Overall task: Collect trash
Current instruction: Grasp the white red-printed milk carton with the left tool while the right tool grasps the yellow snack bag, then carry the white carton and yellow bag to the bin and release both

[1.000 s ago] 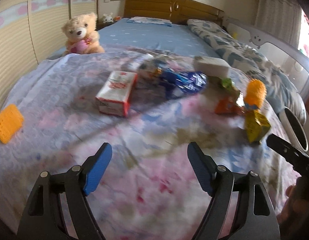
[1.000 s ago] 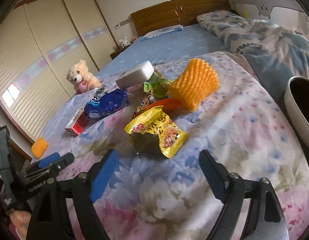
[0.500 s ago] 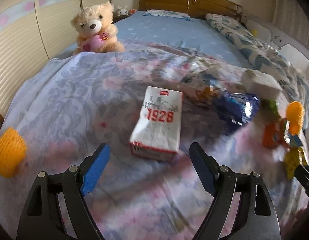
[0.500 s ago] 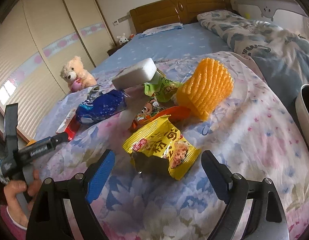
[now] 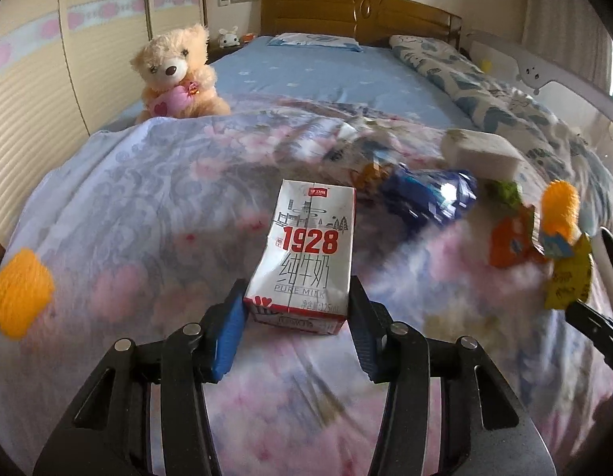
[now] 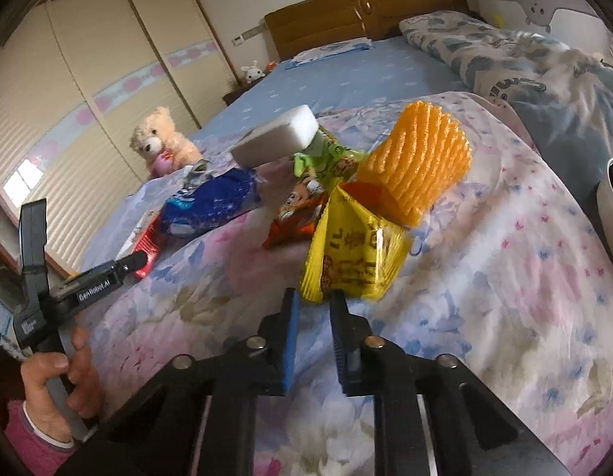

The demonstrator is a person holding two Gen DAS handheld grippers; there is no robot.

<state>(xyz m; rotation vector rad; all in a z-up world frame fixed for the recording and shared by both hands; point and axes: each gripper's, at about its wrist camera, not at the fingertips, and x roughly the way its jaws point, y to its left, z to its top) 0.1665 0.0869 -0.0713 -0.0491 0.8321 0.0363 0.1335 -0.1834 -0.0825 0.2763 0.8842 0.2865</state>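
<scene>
- Left tongs [image 5: 296, 317] closing, pinching the milk carton [image 5: 306, 256] on the bed [image 5: 147, 198].
- Right tongs [image 6: 312, 317] closing, pinching the yellow snack bag [image 6: 354, 254] by its edge.

The left gripper [image 5: 296, 309] has thick black plastic arms with round silver screws and flat blue pads [image 5: 227, 337] inside its fingers. The right gripper [image 6: 312, 309] is built the same way, black with silver screws and a blue pad. The black handle has small white letters on its side. The person's hand [image 6: 62, 384] comes out of a pink sleeve [image 6: 28, 440] with a pale cuff.
</scene>
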